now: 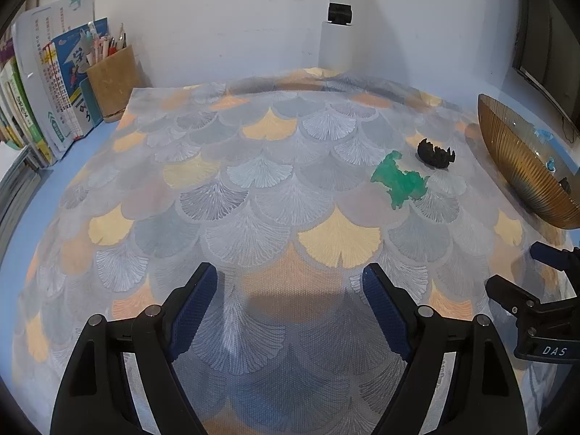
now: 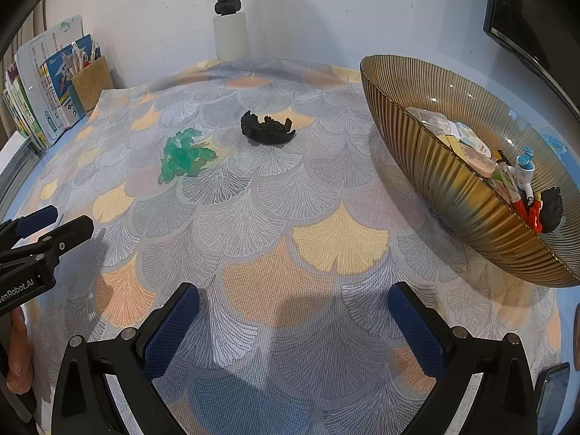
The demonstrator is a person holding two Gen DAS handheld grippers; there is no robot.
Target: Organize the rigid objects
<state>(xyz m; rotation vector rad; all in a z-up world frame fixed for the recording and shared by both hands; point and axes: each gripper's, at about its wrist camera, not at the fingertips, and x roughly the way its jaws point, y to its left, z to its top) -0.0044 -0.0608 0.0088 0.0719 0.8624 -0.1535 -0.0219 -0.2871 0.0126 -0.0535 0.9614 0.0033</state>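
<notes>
Beyond both tools, toward the far wall, two small figures lay loose on the patterned cloth over the surface (image 2: 326,243): a green translucent figure (image 2: 185,156) and a black figure (image 2: 267,129), near each other but apart. An amber ribbed bowl (image 2: 453,195), already holding several small items, stood at the right side. The right tool (image 2: 293,326) hovered with its jaws wide and nothing between them; the left tool (image 1: 290,304) was likewise wide and empty. From the right wrist view the black figure lay almost straight ahead and the green one ahead to the left, while the bowl sat just to that tool's right. From the left wrist view both figures lay ahead and off to the right. The right tool seemed better placed for the black figure, whose long axis ran crosswise to the approach.
</notes>
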